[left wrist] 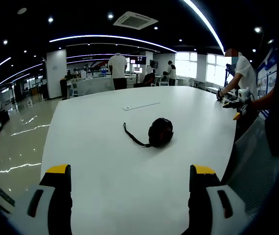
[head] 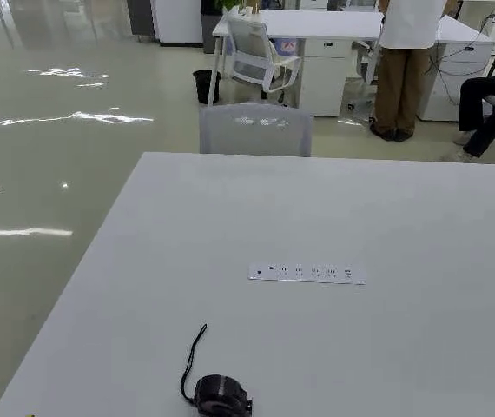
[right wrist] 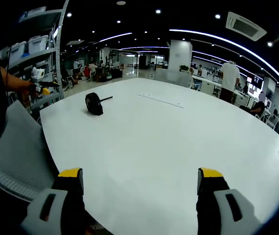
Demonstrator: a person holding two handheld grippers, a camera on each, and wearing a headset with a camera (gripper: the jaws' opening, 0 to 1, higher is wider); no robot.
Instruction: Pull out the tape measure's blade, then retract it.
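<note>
The left gripper [left wrist: 131,171] stands with its yellow-tipped jaws wide apart and holds nothing; bare white bench [left wrist: 105,186] lies between them. The right gripper [right wrist: 139,174] is just as wide open and also empty, over the bench's near edge.

From the left gripper, the tape measure [left wrist: 160,131] lies toward 12 o'clock, well apart from the jaws. It is a dark round case resting on the bench, and its black wrist strap [left wrist: 133,137] trails off toward 10 o'clock. As far as the views show, the blade is inside the case. From the right gripper the tape measure sits farther off, toward 10 o'clock, near the bench's edge.

In the head view the tape measure is at 6 o'clock by the lower edge, with the strap curling up toward 11 o'clock. A white socket strip [head: 306,274] lies flat on the bench toward 1 o'clock from it, well apart.

At 3 o'clock in the left gripper view, a hand holds another gripper beside the bench.

The right gripper view has a shelf rack at 10 o'clock carrying pale storage boxes [right wrist: 32,44]; what is in them cannot be told. The head view has a dark waste bin [head: 204,85] on the floor at 12 o'clock, its contents hidden. A grey chair back [head: 256,129] stands at the bench's far edge.
</note>
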